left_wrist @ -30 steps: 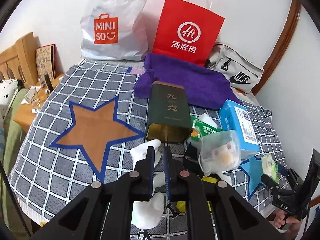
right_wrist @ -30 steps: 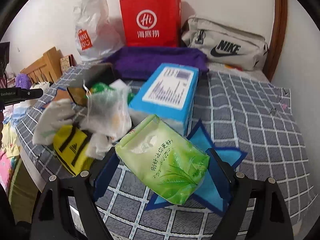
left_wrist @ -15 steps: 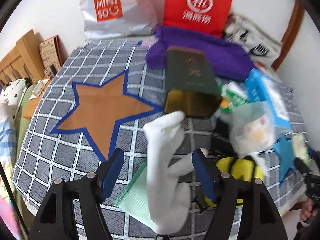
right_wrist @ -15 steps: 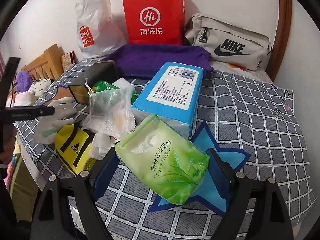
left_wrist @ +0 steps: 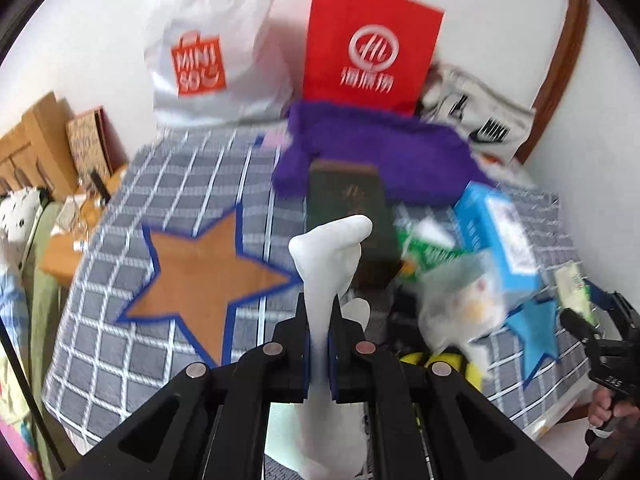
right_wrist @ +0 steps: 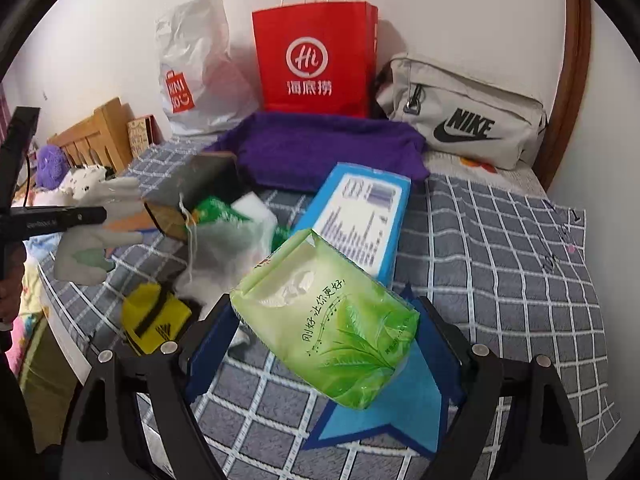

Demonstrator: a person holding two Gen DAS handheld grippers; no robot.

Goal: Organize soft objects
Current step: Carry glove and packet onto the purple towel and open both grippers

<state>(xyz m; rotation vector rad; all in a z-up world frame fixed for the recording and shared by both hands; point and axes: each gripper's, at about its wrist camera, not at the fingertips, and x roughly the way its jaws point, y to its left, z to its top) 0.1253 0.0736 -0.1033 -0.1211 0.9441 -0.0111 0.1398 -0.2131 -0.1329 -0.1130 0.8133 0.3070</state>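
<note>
My left gripper (left_wrist: 319, 312) is shut on a white sock (left_wrist: 326, 264) and holds it up above the bed, just right of the brown star patch (left_wrist: 200, 276). The sock's toe points up and its lower part hangs below the jaws. The same sock shows in the right wrist view (right_wrist: 96, 236), lifted at the far left. My right gripper (right_wrist: 320, 320) holds a green tissue pack (right_wrist: 332, 320) between its wide-set fingers, above the blue star patch (right_wrist: 384, 416).
A heap lies mid-bed: dark green tin (left_wrist: 348, 208), blue tissue box (right_wrist: 360, 216), mesh pouch (right_wrist: 224, 252), yellow sock (right_wrist: 152, 320). Behind stand a purple towel (right_wrist: 328, 148), red paper bag (right_wrist: 316, 60), Miniso bag (left_wrist: 208, 52) and Nike bag (right_wrist: 468, 120). A wooden headboard (right_wrist: 96, 132) is left.
My left gripper opened around the white sock, then shut on it and lifted it off the bed. The right gripper kept the tissue pack and barely moved.
</note>
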